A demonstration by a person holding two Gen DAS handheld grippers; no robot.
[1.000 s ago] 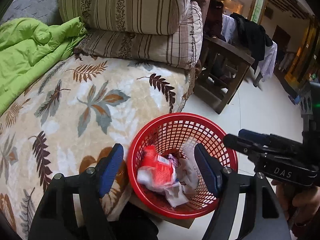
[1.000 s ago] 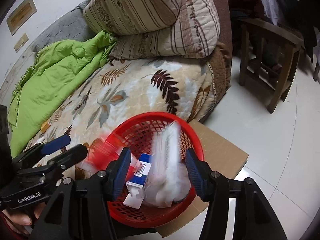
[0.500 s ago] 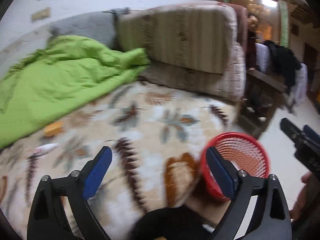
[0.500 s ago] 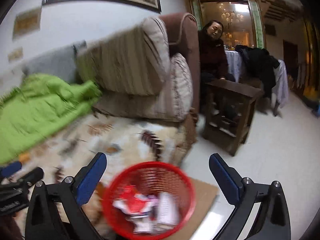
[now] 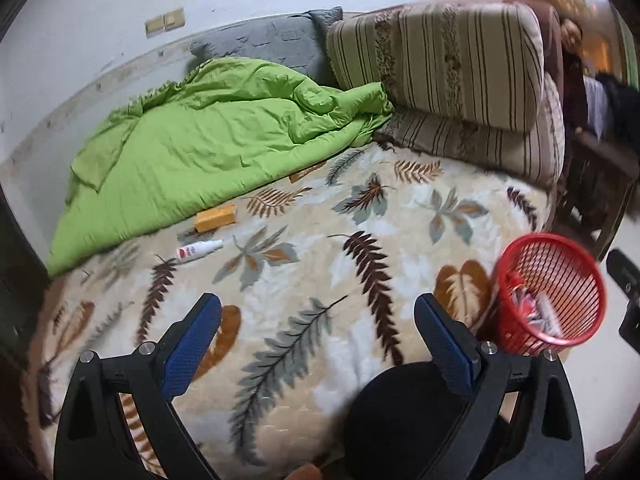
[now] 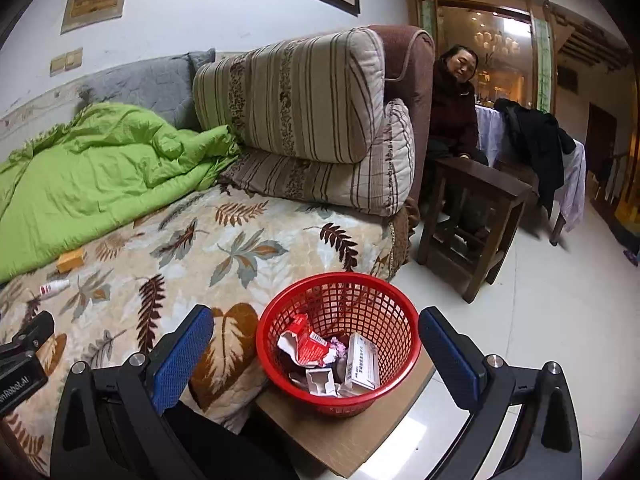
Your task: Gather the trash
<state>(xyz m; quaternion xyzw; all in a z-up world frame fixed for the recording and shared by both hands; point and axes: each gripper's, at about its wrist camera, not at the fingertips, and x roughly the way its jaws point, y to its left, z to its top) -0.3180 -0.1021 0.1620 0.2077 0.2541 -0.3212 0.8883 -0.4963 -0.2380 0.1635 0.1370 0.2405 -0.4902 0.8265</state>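
Between wide-open, empty right tongs [image 6: 316, 344], red basket [image 6: 400, 360] of trash [image 6: 332, 360].

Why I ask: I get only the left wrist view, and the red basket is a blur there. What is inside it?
Observer: The red basket holds a torn red packet and white cartons.
Operator: What does it stand on?
Observer: A brown cardboard sheet on the floor, beside the bed.
Operator: Is the right hand-held gripper carrying anything?
Observer: No. Its jaws have just been opening and stand wide, gripping nothing, pointed at the basket.
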